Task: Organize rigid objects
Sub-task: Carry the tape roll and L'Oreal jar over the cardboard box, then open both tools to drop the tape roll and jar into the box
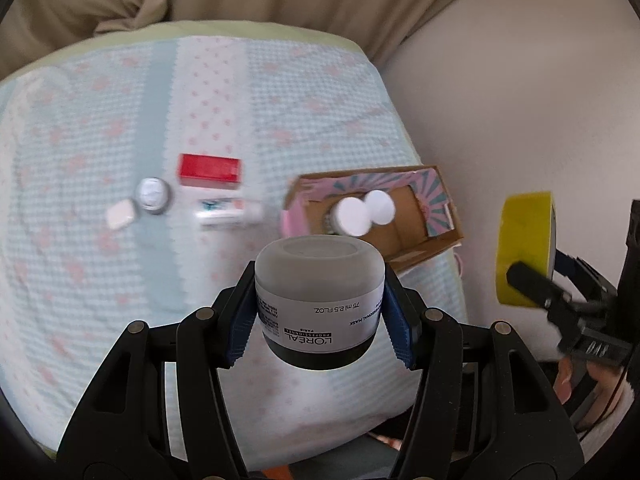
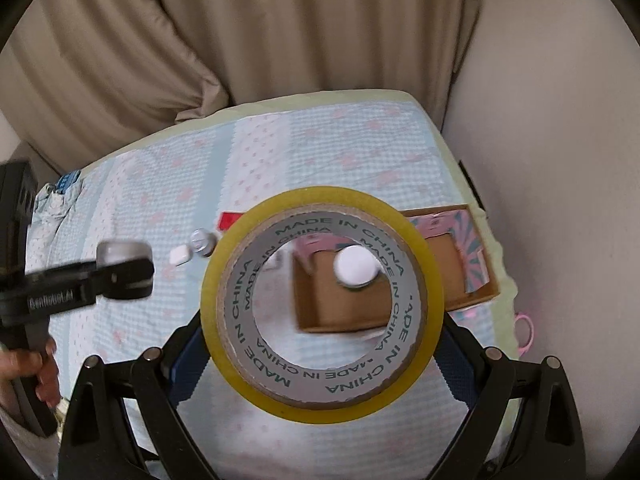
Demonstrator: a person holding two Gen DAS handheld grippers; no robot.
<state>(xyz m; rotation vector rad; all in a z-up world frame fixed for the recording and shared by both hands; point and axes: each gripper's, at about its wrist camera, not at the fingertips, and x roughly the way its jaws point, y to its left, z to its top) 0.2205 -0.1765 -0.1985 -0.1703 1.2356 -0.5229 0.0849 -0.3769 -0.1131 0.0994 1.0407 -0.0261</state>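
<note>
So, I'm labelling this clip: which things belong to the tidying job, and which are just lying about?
Job:
- jar in left gripper
- tape roll in right gripper
- cardboard box
- red box
- white carton
- small tin
- white case

Lying about:
- bedspread
- curtain

bed [image 1: 100, 320], checked quilt | red box [image 1: 210, 171], white carton [image 1: 224, 214], tin [image 1: 152, 195], white case [image 1: 120, 214], cardboard box [image 1: 440, 236]

I see open cardboard box with pink patterned flaps [image 1: 416, 236] half taken: two white-capped bottles [image 1: 364, 210] crowd its left end, right end bare. Red rectangular box [image 1: 210, 170], white carton [image 1: 226, 214], small round silver-lidded jar [image 1: 152, 195], white square case [image 1: 120, 213] cluster left; checked quilt [image 1: 120, 300] nearer me clear.
</note>
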